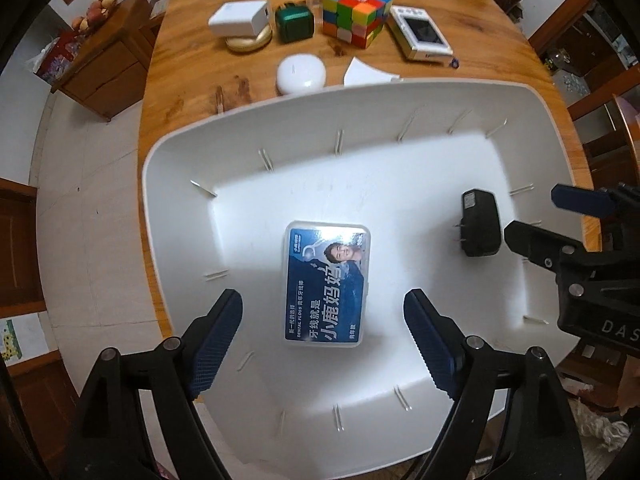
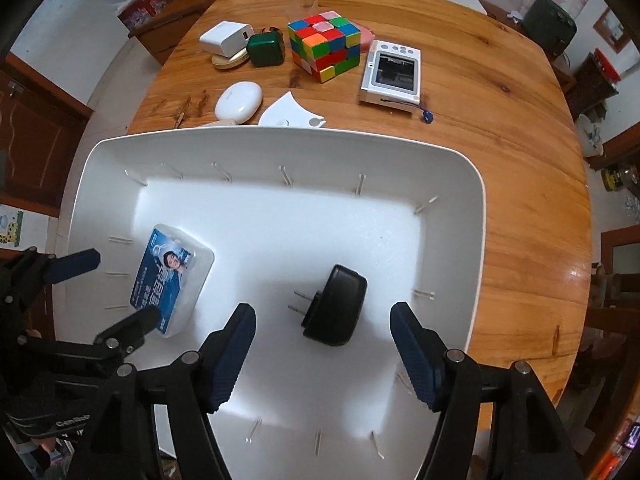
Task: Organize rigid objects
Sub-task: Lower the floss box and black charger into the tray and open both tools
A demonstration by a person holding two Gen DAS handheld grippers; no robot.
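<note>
A white tray (image 1: pixel 180 148) (image 2: pixel 476 208) sits on the near part of the wooden table. In it lie a blue dental floss box (image 1: pixel 327 286) (image 2: pixel 168 278) and a black plug adapter (image 1: pixel 480 222) (image 2: pixel 335 306). My left gripper (image 1: pixel 322 346) hangs open above the floss box, its pads clear of the box on both sides. Over the adapter, my right gripper (image 2: pixel 323 356) is open too and touches nothing. Each gripper shows at the edge of the other's view.
Beyond the tray on the table (image 2: pixel 500 128) lie a colour cube (image 2: pixel 326 46), a white handheld screen device (image 2: pixel 392 74), a green charger (image 2: pixel 266 50), a white charger on a gold disc (image 2: pixel 226 40), a white earbud case (image 2: pixel 239 100) and a white bracket (image 2: pixel 288 114). Wooden cabinets stand around.
</note>
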